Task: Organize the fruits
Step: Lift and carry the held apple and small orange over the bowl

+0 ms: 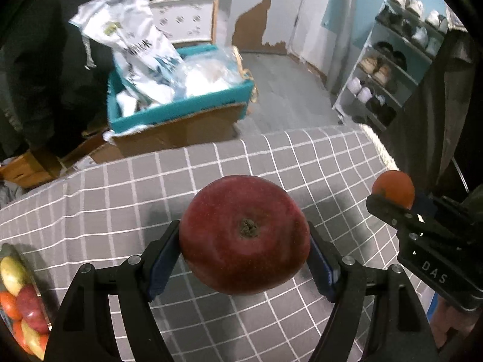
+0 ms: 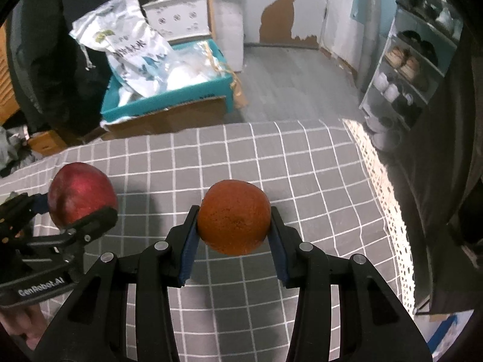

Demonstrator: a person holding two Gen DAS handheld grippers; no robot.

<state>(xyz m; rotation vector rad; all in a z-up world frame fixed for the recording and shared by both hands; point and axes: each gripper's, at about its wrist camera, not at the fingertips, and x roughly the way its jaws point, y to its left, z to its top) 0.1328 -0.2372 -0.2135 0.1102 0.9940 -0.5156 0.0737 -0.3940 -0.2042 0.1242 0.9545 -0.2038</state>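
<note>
Your left gripper point(image 1: 245, 255) is clamped on the red apple point(image 1: 244, 235), blue pads pressing both flanks, stem end facing the camera; your right gripper point(image 2: 234, 235) is clamped on the orange point(image 2: 235, 217). Both fruits hang clear above the grey checked cloth point(image 2: 317, 181), well apart from each other. Other fruit sits piled at the left edge of the cloth point(image 1: 21, 298). Carry both level, keep the grip steady, and lower each gently before easing the jaws apart
</note>
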